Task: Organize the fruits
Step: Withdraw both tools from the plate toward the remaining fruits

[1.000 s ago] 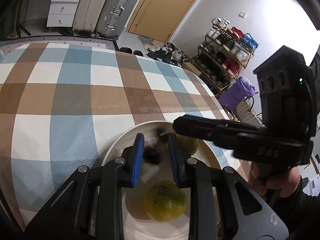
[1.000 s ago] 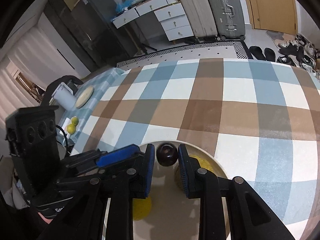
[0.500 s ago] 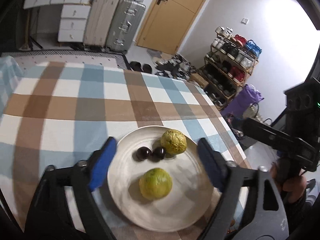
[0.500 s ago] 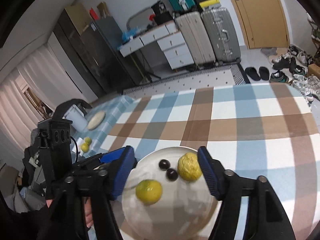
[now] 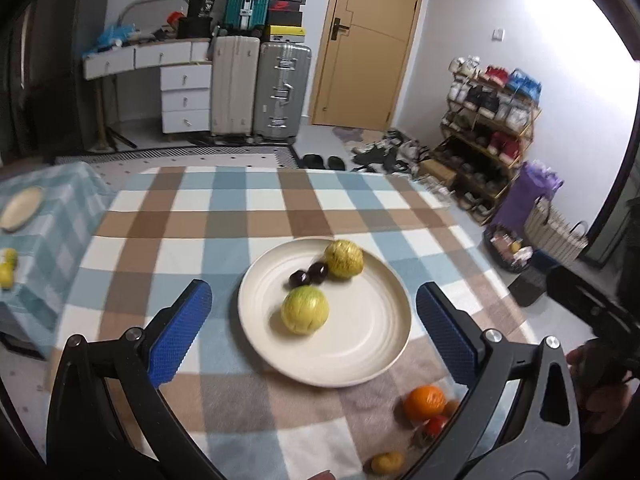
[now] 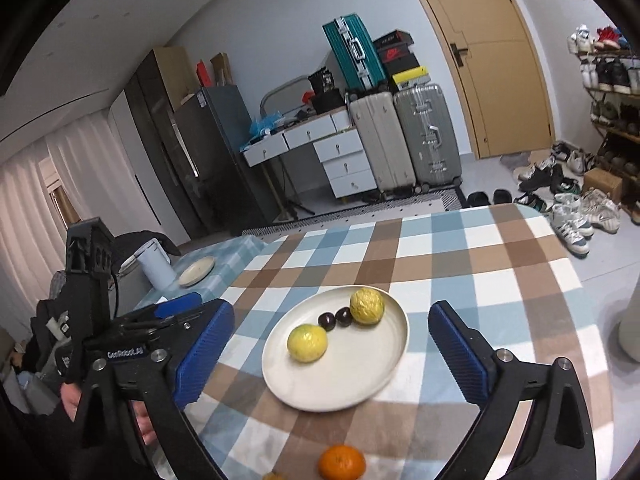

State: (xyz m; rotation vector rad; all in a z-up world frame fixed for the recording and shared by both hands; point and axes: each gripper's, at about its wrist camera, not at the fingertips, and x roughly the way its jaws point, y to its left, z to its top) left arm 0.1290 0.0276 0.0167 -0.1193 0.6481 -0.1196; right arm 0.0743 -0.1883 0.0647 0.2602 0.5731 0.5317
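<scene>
Room: bedroom-like space with suitcases (image 5: 282, 88), a white drawer unit (image 5: 186, 98), a wooden door (image 5: 360, 44) and a shoe rack (image 5: 486, 120) along the walls.
Desk: my desk (image 5: 192, 216) wears a blue, brown and white checked cloth.
Plate: a cream plate (image 5: 360, 344) sits toward the near edge, about midway along it.
Fruit on plate: 2 yellow-green citrus (image 5: 305, 309) (image 5: 343, 258) with 2 dark plums (image 5: 309, 273) touching each other between them.
Fruit off plate: an orange (image 5: 424, 402) lies on the cloth by the near edge, beside small red and yellow pieces I cannot name.
Left tongs: my left tongs (image 5: 314, 320) hang above the plate, jaws opening wide, gripping nothing.
Right tongs: my right tongs (image 6: 332, 348) do the same, jaws opening, pads well clear of the fruit.
Side stand: a lower stand off the left edge carries a second plate (image 6: 197, 271).
</scene>
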